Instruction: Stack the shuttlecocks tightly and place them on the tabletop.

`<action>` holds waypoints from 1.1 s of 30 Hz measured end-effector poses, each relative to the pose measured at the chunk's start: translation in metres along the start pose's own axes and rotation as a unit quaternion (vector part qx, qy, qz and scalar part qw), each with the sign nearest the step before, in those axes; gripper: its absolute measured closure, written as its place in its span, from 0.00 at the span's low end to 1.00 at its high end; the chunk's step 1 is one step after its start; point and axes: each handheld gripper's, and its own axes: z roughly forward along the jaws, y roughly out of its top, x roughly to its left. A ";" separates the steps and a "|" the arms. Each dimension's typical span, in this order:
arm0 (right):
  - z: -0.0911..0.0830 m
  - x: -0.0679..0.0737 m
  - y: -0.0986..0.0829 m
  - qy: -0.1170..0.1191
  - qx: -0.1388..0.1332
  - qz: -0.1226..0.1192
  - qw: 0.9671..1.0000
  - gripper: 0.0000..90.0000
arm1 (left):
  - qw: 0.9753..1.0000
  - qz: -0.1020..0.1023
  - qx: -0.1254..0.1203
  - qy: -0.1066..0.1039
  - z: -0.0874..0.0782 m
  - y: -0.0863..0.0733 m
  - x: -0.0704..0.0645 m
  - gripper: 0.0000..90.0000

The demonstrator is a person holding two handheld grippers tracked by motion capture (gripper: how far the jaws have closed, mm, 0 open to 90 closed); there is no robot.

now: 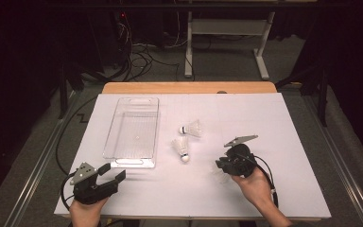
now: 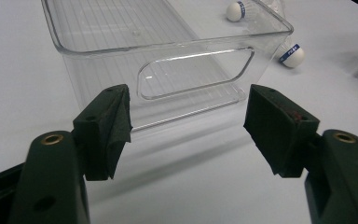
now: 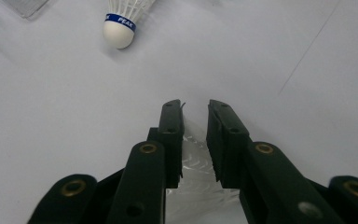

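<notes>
White shuttlecock clamped between right gripper jaws, left gripper agape — facing clear bin.

The bin is clear, glossy plastic with fine ribs along its floor and walls. The counter has a smooth, matt white top with a bare wood edge at the far side. The shuttlecocks have smooth white heads with a blue band and white feathery skirts. The left tongs and right tongs are matt black plastic with brass-coloured rivets; the left's pads look rough, like foam.
</notes>
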 end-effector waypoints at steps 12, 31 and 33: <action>-0.004 -0.001 0.001 -0.016 -0.003 -0.011 1.000 0.98 | 1.000 0.002 0.002 0.001 0.001 0.000 -0.001 0.36; -0.008 -0.001 0.011 -0.019 -0.015 -0.017 1.000 1.00 | 1.000 0.002 0.000 0.001 0.000 0.000 0.000 0.36; -0.007 0.000 0.013 -0.017 -0.016 -0.018 1.000 1.00 | 1.000 0.001 0.000 0.001 0.000 0.000 0.000 0.36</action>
